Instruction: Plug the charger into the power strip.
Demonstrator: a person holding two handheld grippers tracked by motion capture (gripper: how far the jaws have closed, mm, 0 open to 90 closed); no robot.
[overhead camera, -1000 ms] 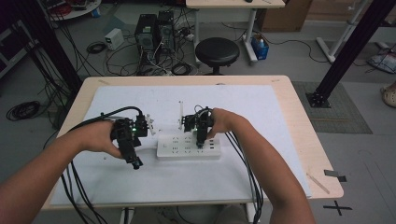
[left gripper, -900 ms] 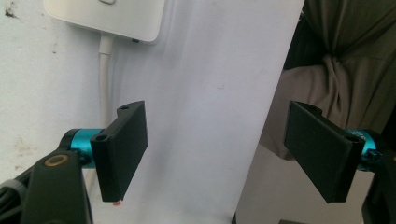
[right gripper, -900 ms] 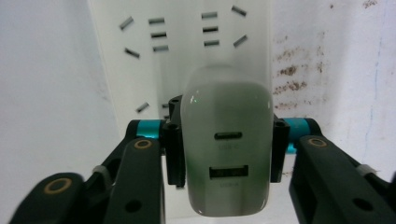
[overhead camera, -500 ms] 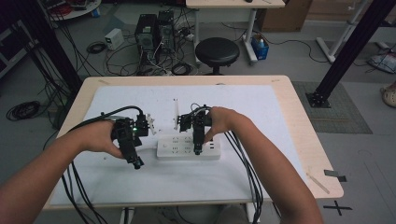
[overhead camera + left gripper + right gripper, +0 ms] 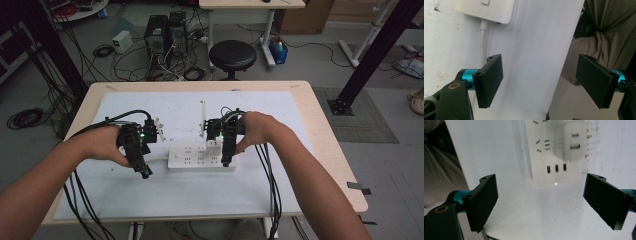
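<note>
A white power strip [image 5: 192, 156] lies on the white mat in the middle of the table. A white USB charger [image 5: 574, 140] is plugged into its right end. My right gripper [image 5: 226, 161] hovers over that end, pointing down. Its jaws have just been opening and now stand wide apart in the right gripper view [image 5: 544, 202], with nothing between them. My left gripper [image 5: 144, 171] is just left of the strip, open [image 5: 541, 82] over bare mat. The strip's corner [image 5: 491, 10] and its white cable [image 5: 482, 35] lie beyond the left jaws.
The wooden table [image 5: 320, 135] frames the mat. Black cables [image 5: 270, 180] trail from both grippers over the front edge. A black stool [image 5: 232, 54], a computer tower [image 5: 160, 32] and floor cables sit behind the table. A black post [image 5: 370, 55] stands at the right.
My right gripper has lifted slightly and shifted a little to the right over the strip's end. The left hand has stayed where it was.
</note>
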